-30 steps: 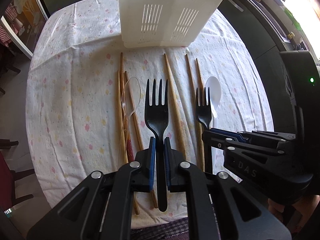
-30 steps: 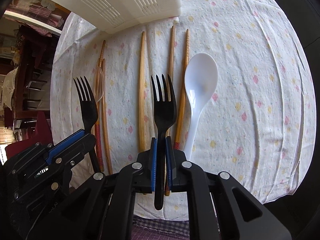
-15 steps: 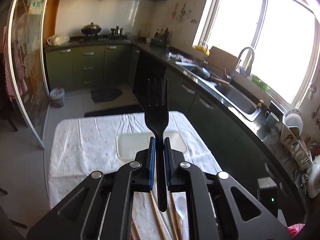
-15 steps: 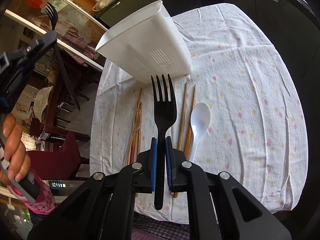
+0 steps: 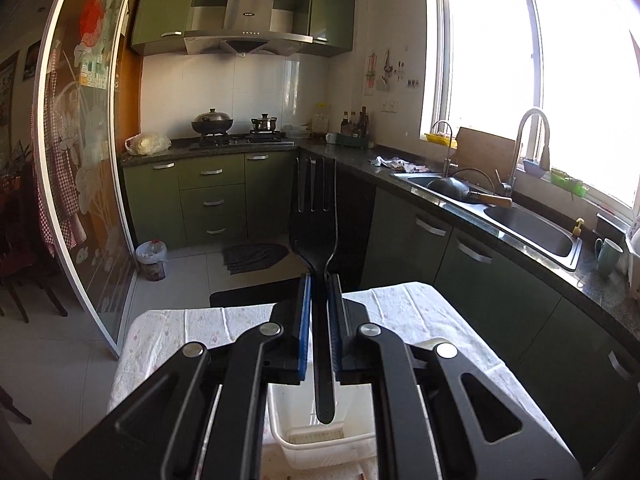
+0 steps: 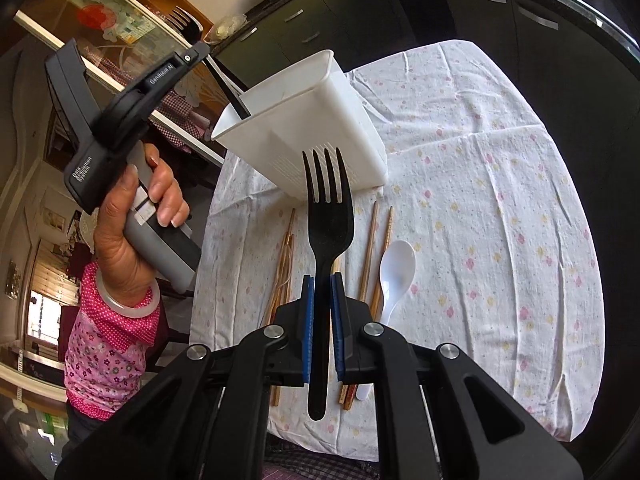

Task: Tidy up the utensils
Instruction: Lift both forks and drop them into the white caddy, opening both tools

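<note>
My left gripper [image 5: 320, 292] is shut on a black fork [image 5: 316, 216], tines up. Its handle tip hangs over the opening of the white slotted holder [image 5: 308, 440]. In the right wrist view the left gripper [image 6: 200, 50] is held high at the left, and its fork's handle [image 6: 236, 100] dips just inside the rim of the holder [image 6: 316, 120]. My right gripper [image 6: 322, 284] is shut on a second black fork [image 6: 328, 232], raised above the table. Under it lie wooden chopsticks [image 6: 370, 252], a white spoon [image 6: 394, 272] and a clear spoon [image 6: 282, 276].
The table wears a white flowered cloth [image 6: 500, 200]. A hand with a pink sleeve [image 6: 116, 320] grips the left tool at the table's left side. Beyond the table stand green kitchen cabinets [image 5: 208, 196], a counter with a sink [image 5: 528, 228] and a glass sliding door [image 5: 80, 160].
Both grippers have lifted their forks off the cloth. The left one rose further, tipped upward and moved over the holder, so its fork's handle now hangs at the opening.
</note>
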Tool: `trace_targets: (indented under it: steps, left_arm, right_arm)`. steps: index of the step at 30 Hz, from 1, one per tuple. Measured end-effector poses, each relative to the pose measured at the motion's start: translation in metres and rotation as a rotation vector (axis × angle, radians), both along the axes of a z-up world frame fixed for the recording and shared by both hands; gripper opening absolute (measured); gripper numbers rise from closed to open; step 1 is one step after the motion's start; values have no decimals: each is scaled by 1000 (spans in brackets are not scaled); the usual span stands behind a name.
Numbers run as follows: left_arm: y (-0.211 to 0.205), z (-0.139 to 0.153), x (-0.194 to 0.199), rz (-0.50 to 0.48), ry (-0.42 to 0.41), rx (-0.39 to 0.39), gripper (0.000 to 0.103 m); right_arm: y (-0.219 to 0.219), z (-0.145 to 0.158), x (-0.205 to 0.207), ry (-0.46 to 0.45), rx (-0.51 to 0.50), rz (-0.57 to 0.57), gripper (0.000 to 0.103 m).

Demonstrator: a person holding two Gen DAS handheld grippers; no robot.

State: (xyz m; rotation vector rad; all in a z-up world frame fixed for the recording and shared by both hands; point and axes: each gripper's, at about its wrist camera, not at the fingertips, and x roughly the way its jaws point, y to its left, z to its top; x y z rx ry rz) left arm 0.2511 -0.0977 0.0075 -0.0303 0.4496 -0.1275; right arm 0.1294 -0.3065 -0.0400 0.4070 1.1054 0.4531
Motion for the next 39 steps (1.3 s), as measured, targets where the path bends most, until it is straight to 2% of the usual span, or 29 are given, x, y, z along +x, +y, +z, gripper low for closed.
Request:
trace_targets:
  steps: [5, 8, 9, 15, 19, 22, 25, 32, 35, 39]
  left_arm:
    - [6, -19, 4, 5, 46, 20, 10]
    - [13, -22, 3, 0, 59, 10, 19]
    - [15, -23, 0, -3, 58, 6, 19]
    - [24, -13, -19, -11, 38, -21, 20]
    - [32, -4, -33, -18, 30, -50, 21]
    - [37, -1, -42, -30, 30, -55, 22]
    - [40, 0, -47, -36, 39, -60, 22]
    - [40, -2, -53, -45, 66, -45, 22]
    - [39, -7, -53, -49, 95, -45, 23]
    - [36, -13, -51, -47, 169, -35, 26]
  right_arm:
    - [-1, 38, 17, -124, 14, -34, 9]
    - [6, 64, 31, -230, 13, -59, 9]
    - [8, 73, 36, -265, 13, -68, 9]
    - [23, 117, 75, -491, 7, -145, 9]
    - [39, 129, 99, -619, -65, -206, 9]
    - [53, 114, 121, -647, -130, -219, 9]
    - [65, 86, 140, -628, -171, -199, 9]
    - [75, 34, 148, -579, -214, -160, 10]
    - [75, 24, 144, -576, -223, -147, 27]
    - [72, 25, 130, -585, -225, -151, 28]
